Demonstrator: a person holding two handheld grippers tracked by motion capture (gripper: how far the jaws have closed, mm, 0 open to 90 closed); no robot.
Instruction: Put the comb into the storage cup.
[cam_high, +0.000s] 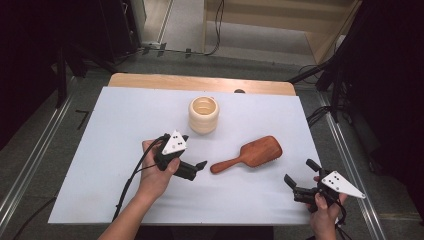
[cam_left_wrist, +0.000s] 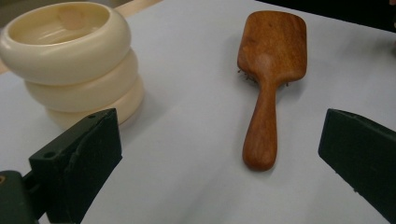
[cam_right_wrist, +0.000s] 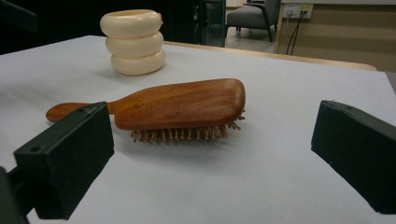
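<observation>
On the left, the person's left hand (cam_high: 157, 172) holds the left gripper (cam_high: 199, 166) low over the white table cover (cam_high: 100, 165), its jaws spread wide with nothing between them; in the left gripper view they frame the bare sheet just short of the brush handle. Behind it, toward the far edge, stands the cream cup (cam_high: 203, 114), shaped like three stacked rings, upright and apart from everything else. From above and in the left gripper view its inside looks empty. To the right of the cup and nearer the person lies the wooden hairbrush (cam_high: 250, 154), bristles down on the cover, handle end pointing at the left gripper and close to its tips, not touching. Farthest right, near the table's corner, the right gripper (cam_high: 299, 176) is likewise wide open and holds nothing, aimed at the paddle end.
</observation>
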